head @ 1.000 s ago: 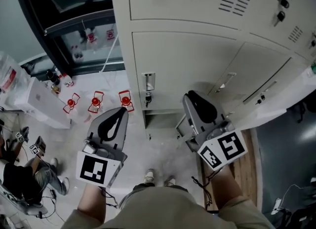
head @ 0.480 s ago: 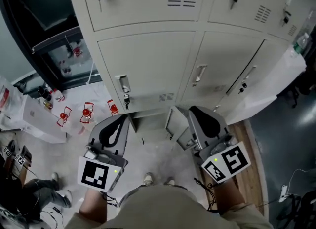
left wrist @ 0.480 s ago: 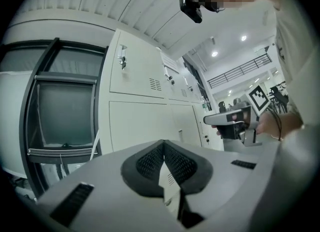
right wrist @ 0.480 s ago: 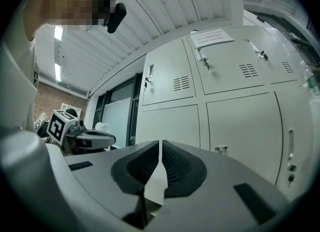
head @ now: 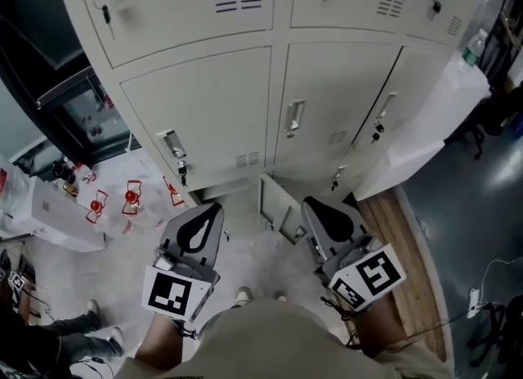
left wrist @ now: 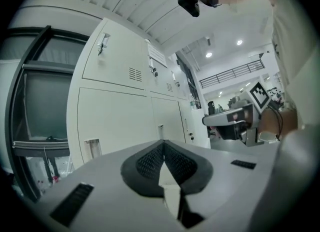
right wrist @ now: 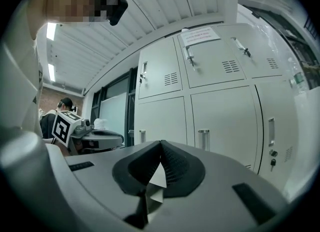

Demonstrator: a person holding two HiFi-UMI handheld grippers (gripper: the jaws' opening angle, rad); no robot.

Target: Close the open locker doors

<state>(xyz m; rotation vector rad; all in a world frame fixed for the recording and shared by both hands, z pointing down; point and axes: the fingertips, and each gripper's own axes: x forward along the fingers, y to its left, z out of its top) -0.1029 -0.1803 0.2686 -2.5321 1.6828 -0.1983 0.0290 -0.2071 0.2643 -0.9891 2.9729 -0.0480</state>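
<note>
A bank of beige lockers (head: 245,83) stands in front of me. One small door (head: 276,207) in the bottom row hangs ajar and swings out toward me; the doors above it look closed. My left gripper (head: 212,207) is shut and empty, held just left of that door. My right gripper (head: 312,202) is shut with nothing in it, just right of the door. The left gripper view shows shut jaws (left wrist: 162,145) facing closed doors (left wrist: 120,121), with the right gripper (left wrist: 235,123) beside them. In the right gripper view the jaws (right wrist: 161,145) meet before closed lockers (right wrist: 220,121).
Red-and-white items (head: 131,198) and a white box (head: 49,218) lie on the floor at left, by a dark glass cabinet (head: 73,100). A white covered block (head: 425,140) with a bottle (head: 472,44) stands at right. A wooden strip (head: 417,238) runs below it. A person's feet (head: 90,328) show at lower left.
The head view has swung along the lockers, which slid left and down in the frame. The ajar bottom door has come into view between the two grippers.
</note>
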